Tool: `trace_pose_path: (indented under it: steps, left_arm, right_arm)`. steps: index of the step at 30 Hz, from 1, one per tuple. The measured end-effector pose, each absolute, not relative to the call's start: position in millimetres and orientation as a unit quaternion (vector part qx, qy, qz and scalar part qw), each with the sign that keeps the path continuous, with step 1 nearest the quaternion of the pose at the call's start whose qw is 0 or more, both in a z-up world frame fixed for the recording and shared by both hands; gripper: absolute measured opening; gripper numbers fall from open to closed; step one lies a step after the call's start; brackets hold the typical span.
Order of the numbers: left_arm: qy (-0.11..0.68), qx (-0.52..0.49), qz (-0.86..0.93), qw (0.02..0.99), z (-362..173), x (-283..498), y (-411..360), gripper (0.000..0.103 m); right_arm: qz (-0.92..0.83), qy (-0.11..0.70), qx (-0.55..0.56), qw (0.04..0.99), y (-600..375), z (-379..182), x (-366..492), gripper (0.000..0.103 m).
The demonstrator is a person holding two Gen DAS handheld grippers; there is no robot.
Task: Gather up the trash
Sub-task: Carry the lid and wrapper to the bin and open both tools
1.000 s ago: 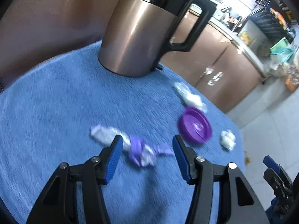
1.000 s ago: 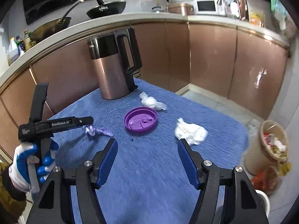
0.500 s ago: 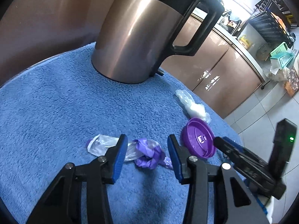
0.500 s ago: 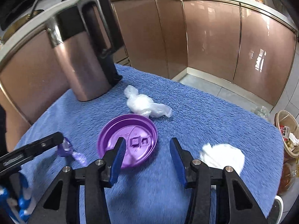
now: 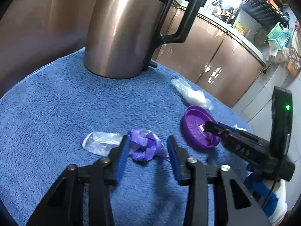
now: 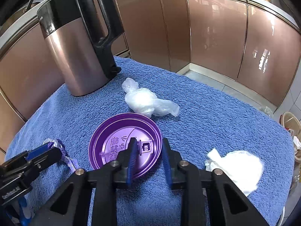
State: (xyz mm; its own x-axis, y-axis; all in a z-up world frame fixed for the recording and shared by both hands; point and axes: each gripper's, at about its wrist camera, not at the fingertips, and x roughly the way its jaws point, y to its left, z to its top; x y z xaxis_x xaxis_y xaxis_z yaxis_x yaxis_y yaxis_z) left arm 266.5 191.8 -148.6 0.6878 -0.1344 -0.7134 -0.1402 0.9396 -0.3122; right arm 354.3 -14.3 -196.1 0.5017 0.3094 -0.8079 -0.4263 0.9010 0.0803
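A crumpled purple and clear wrapper (image 5: 144, 146) lies on the blue towel (image 5: 56, 103), between the open fingers of my left gripper (image 5: 147, 145). A purple cup lid (image 6: 120, 143) lies upside down mid-table; my right gripper (image 6: 147, 148) is open, its fingers straddling the lid's right rim. The lid also shows in the left wrist view (image 5: 195, 130), with the right gripper's tip over it. A clear plastic bag wad (image 6: 144, 101) lies behind the lid. A white tissue wad (image 6: 239, 167) lies at the right.
A copper and black kettle (image 6: 79, 43) stands at the towel's back left. Brown cabinets (image 6: 216, 33) curve behind the table. A trash bin (image 6: 291, 124) with rubbish stands on the floor at the far right.
Both grippers have moved forward and down and narrowed. The left now brackets the purple wrapper; the right has gone from mid-table to the lid's rim.
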Motion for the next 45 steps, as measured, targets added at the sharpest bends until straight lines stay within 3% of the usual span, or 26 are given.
trace_pose_path:
  steps: [1,2,5,16,31,45]
  left_arm:
    - [0.395,-0.178,-0.001,0.901,-149,266,193,0.032]
    - [0.396,-0.182,-0.008,0.9,-148,265,194,0.026]
    - [0.4,-0.169,-0.014,0.901,-148,260,189,0.022]
    - [0.391,-0.179,-0.018,0.903,-130,220,188,0.018]
    - [0.331,-0.162,-0.022,0.929,-56,125,183,0.018]
    - [0.287,-0.117,-0.115,0.944,-1,90,94,0.018]
  right_arm:
    - [0.212,0.453,-0.059,0.864,-16,-196,355,0.011]
    - [0.211,0.454,-0.055,0.864,-19,-196,355,0.009]
    - [0.218,0.45,-0.048,0.865,-22,-193,351,0.006]
    - [0.233,0.413,-0.055,0.879,-33,-163,294,0.005]
    - [0.219,0.334,-0.021,0.917,-86,-73,171,0.005]
    - [0.097,0.227,0.006,0.969,-200,2,61,0.005]
